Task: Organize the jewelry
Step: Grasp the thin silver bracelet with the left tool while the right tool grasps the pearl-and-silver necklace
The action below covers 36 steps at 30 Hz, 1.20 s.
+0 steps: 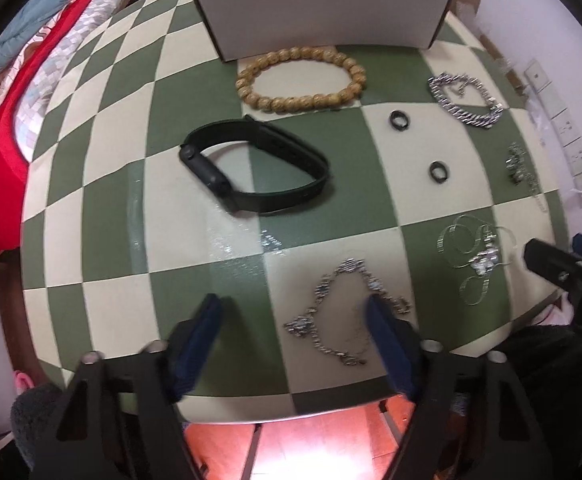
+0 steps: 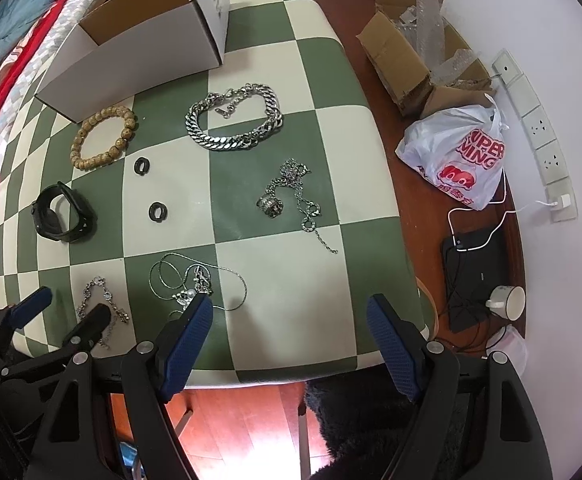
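Both grippers open over table (image 2: 311,264); box (image 2: 139,40) at rear w/ bracelets.

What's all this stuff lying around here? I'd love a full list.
Box: 1, white, open, far end of table.
Bead bracelet: 1, tan, in front of box.
Watch: 1, black, left side.
Rings: 2, black, mid-table.
Curb chain: 1, silver, thick, right of the beads.
Ring necklace: 1, silver, right of centre.
Fine necklace: 1, silver, near edge.
Link bracelet: 1, silver, near edge.
Table: 1, green and cream checks.
Carton: 1, brown, holding bubble wrap.
Bag: 1, white, red print.
Mug: 1, white, on its side.
Left gripper: open, blue pads.
Right gripper: open, blue pads.
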### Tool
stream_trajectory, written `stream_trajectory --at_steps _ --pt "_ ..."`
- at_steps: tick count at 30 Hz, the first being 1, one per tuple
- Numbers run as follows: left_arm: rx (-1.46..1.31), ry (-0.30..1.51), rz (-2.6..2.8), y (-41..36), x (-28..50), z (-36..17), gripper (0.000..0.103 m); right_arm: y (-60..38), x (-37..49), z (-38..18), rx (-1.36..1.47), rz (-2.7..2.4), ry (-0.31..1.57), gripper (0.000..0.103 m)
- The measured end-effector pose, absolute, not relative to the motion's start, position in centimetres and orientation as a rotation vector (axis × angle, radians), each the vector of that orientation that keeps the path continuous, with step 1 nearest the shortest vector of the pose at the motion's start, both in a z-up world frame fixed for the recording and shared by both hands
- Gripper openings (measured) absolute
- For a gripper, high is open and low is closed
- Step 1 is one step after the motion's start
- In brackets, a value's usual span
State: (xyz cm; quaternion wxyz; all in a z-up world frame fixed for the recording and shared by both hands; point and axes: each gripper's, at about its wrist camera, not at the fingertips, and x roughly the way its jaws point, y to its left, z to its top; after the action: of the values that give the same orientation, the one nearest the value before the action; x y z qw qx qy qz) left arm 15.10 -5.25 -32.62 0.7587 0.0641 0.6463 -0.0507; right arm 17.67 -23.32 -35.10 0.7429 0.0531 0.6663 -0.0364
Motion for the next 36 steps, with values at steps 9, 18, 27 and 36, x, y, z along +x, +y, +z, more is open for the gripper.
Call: stream_trajectory --at_steps 9,18,27,36 --pt "0.17 1.392 -0.128 -4.4 15.1 -32.2 0.001 -22.6 17.5 -34.8 0.146 -0.028 1.434 0.081" --pt "0.167 1.374 -0.026 -0.5 15.2 -31.9 0.0 -17.9 17.7 -36.4 0.076 0.029 1.447 0.081" --pt "0.149 1.376 -0.007 1.1 15.5 -32.0 0.0 -14.6 17.2 -36.6 -0.067 0.026 1.419 0.071" --pt "0.137 1.386 -0.006 1.4 15.3 -32.5 0.0 -13.4 17.1 -35.8 -0.085 0.034 1.393 0.025"
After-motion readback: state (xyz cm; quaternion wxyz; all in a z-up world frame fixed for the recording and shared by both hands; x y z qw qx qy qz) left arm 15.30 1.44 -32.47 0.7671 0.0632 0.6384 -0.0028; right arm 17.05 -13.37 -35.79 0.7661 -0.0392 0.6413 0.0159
